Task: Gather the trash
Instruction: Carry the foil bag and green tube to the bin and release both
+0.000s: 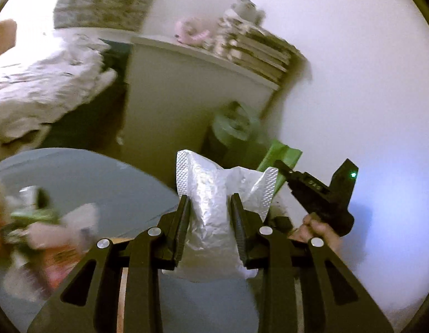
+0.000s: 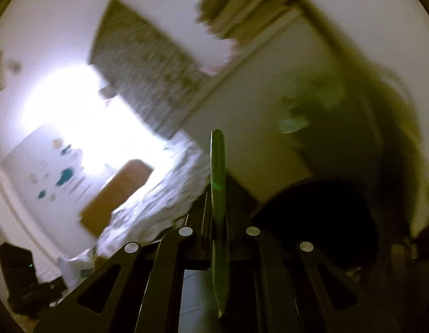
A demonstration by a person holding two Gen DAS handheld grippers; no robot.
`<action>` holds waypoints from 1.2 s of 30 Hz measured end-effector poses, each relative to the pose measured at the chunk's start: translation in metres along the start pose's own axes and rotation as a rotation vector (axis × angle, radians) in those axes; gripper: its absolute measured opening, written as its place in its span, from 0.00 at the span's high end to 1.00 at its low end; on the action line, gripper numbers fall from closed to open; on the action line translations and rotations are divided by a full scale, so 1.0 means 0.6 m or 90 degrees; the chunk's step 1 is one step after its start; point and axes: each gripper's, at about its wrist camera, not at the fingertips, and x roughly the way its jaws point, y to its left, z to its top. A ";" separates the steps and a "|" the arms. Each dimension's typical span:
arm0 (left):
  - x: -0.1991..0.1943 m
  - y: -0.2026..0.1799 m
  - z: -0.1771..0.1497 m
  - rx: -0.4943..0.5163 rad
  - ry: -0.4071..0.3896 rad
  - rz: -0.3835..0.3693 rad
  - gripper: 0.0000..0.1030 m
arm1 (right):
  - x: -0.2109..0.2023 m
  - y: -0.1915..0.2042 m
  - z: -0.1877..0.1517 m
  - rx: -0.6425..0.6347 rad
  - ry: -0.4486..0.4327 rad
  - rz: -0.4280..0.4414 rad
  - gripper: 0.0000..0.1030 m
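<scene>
left fingers (image 1: 210, 208) grasping crumpled white wrapper (image 1: 211, 194); right fingers (image 2: 218, 208) clenched on flat green wrapper (image 2: 217, 166).

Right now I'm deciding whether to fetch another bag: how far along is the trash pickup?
In hand: the left gripper is shut on a crumpled white wrapper, the right gripper on a flat green wrapper. Left: blurred litter on the grey table. Nothing visibly binned; the bin is blurred.

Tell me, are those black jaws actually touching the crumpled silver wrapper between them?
Touching. The left wrist view shows the left gripper with both jaws pressed against the sides of the silver wrapper, no gap showing.
</scene>
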 end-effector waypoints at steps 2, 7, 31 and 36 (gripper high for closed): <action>0.034 -0.016 0.006 0.012 0.012 -0.013 0.71 | 0.003 -0.019 0.006 0.005 -0.011 -0.024 0.92; 0.114 -0.038 0.020 0.030 0.043 -0.036 0.71 | 0.025 -0.040 0.014 0.003 -0.006 -0.067 0.92; 0.266 -0.044 0.015 0.021 0.122 -0.029 0.59 | 0.049 -0.069 0.002 0.024 0.043 -0.134 0.85; 0.251 -0.045 0.019 0.011 0.097 -0.023 0.27 | 0.047 -0.072 -0.001 0.041 0.034 -0.149 0.35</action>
